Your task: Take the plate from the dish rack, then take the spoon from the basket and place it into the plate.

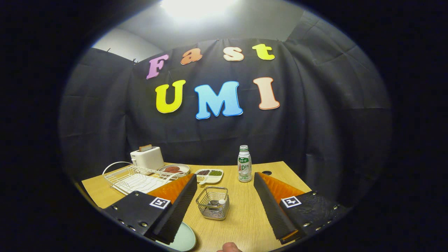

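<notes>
The gripper (pixel 224 201) is released, its 2 fingers wide apart and empty. The basket (pixel 212 203) lies between them, just ahead, with the spoon (pixel 219 202) standing upright inside. The plate (pixel 183 239) rests beside the basket, under the left finger.

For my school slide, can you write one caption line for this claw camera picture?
Open claw hovers over the table, wire basket between its fingers, pale plate by the near one.
</notes>
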`<state>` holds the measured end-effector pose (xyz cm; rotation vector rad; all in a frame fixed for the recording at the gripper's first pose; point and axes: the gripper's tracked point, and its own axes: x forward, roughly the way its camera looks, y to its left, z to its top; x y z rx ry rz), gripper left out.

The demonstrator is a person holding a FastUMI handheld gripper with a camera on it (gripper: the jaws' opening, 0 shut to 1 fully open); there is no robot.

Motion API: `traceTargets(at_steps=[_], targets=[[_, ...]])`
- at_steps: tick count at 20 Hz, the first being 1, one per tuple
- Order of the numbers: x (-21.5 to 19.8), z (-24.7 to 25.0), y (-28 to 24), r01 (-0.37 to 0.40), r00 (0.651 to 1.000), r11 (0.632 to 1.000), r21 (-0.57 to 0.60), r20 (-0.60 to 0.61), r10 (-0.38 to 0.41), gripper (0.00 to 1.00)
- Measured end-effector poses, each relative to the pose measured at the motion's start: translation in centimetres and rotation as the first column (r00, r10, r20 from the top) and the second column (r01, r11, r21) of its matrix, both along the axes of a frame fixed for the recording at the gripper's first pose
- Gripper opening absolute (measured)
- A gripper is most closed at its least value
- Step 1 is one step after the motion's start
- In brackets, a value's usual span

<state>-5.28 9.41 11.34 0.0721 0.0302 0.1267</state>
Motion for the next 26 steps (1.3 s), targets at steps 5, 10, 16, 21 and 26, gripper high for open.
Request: traceTargets(at_steps=[5,10,16,21,26], targets=[[2.8,-2.8,0.4,0.002,1.000,1.000,0.013,0.027,-0.002,0.99],[4.1,-6.3,1.6,-0.017,1.000,0.999,-0.034,-0.003,0.017,0.90],[5.5,-8.3,2.6,-0.035,0.999,0.999,-0.026,-0.029,0.035,0.26],[6.2,-7.4,2.2,-0.010,1.000,0.999,-0.032,0.012,0.010,0.11],[4.9,-6.2,3.8,-0.046,0.998,0.999,-0.027,-0.042,0.045,0.08]])
